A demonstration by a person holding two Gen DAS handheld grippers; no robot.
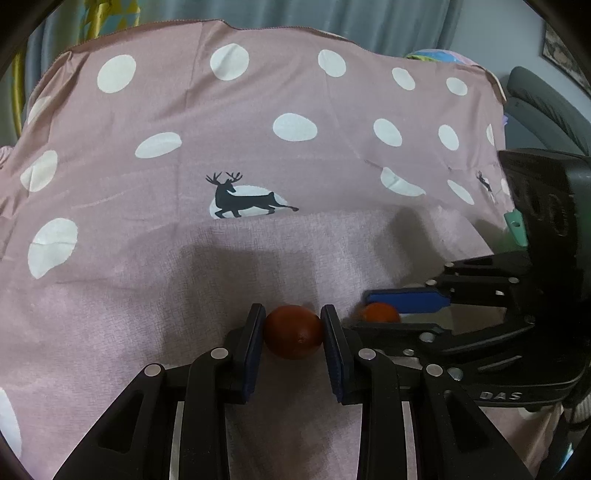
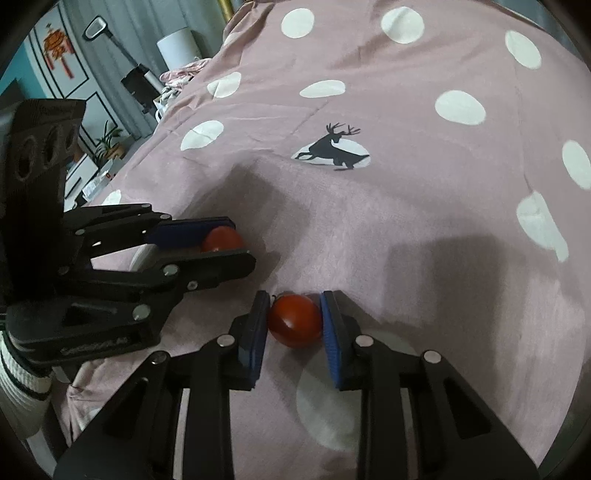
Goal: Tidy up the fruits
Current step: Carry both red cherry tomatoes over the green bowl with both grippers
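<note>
While clamped, tomato stem points upper-left — away.

left gripper: angled down, clamped on tomato | right gripper: angled down, clamped on second tomato | striped sleeve visible

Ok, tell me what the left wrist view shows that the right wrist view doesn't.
Only the left wrist view: blue-grey curtains behind the cloth and a dark chair at right.

Only the right wrist view: a white cylinder, a red wall ornament and a striped sleeve.

Both: the pink dotted cloth with its deer print, and each tool shut on a small red fruit, left tool, right tool.
</note>
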